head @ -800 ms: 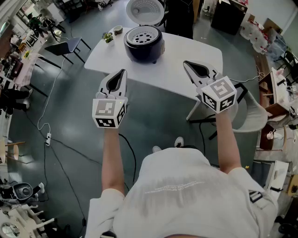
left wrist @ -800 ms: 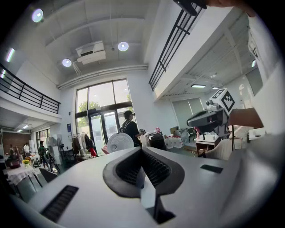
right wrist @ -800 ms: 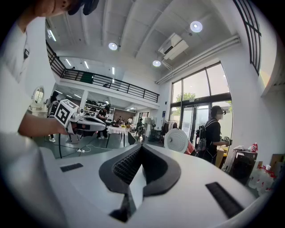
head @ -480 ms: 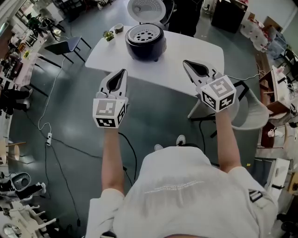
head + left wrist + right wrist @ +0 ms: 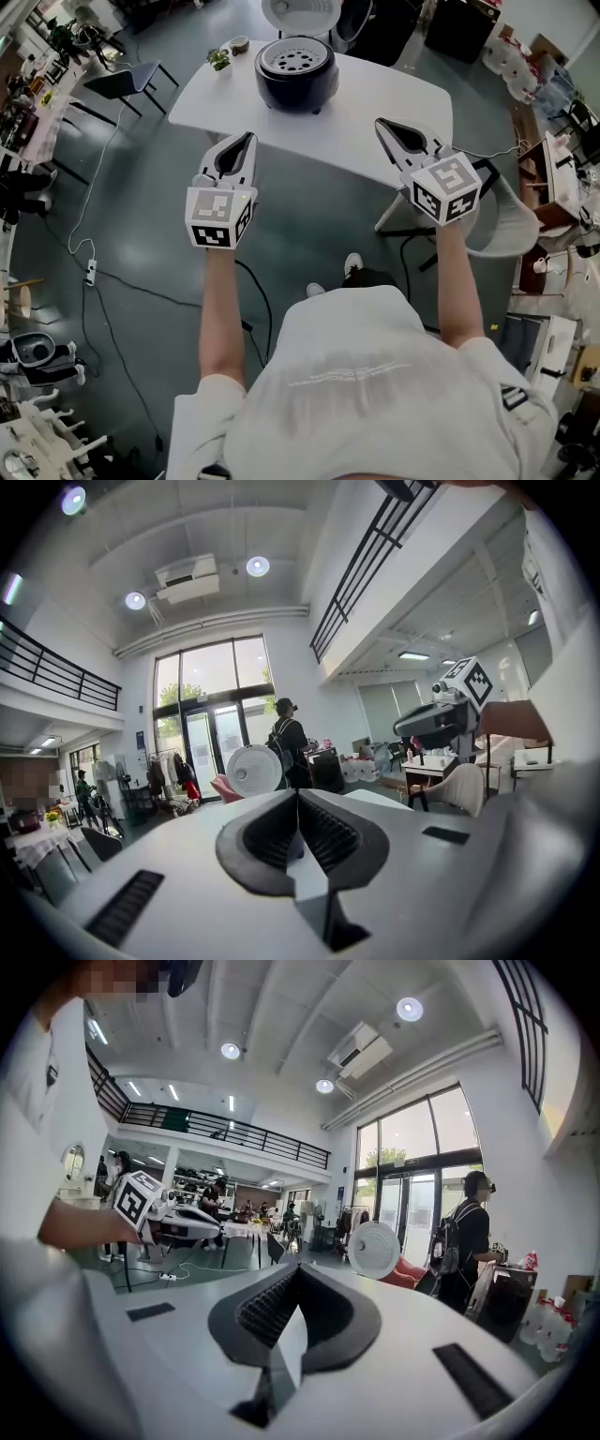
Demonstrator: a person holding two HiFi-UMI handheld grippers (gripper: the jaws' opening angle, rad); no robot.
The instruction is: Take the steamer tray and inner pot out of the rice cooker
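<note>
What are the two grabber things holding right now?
Nothing. The left gripper and the right gripper are both shut and empty, short of the rice cooker on the table.

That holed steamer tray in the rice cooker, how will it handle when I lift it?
The steamer tray is perforated, flat and round, so probably light and stiff. It sits atop the open rice cooker, so it likely lifts straight out.
</note>
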